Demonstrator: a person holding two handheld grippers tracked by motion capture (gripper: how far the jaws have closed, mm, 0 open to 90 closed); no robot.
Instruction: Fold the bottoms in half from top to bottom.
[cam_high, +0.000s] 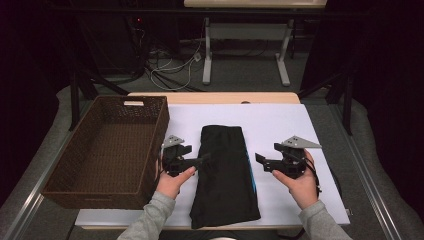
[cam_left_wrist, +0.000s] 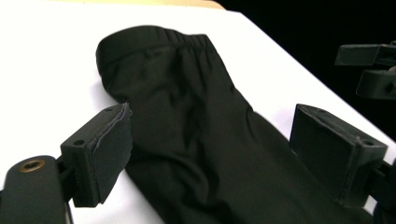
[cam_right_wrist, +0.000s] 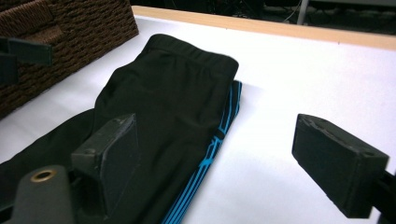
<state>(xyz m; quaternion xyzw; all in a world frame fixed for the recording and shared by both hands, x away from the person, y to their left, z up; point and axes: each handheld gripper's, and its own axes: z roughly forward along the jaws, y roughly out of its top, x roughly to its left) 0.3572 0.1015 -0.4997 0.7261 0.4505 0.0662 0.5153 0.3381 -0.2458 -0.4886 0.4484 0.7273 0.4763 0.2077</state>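
On white table (cam_high: 280, 125), smooth folded black garment (cam_high: 225, 175), woven basket (cam_high: 107, 150)

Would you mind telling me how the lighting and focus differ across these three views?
High view: white table cover brightly lit, surroundings almost black, black folded garment showing little detail. Left gripper view: cover nearly blown out, near jaws soft. Right gripper view: garment's blue stripe crisp, wicker basket clear, near jaws slightly blurred.
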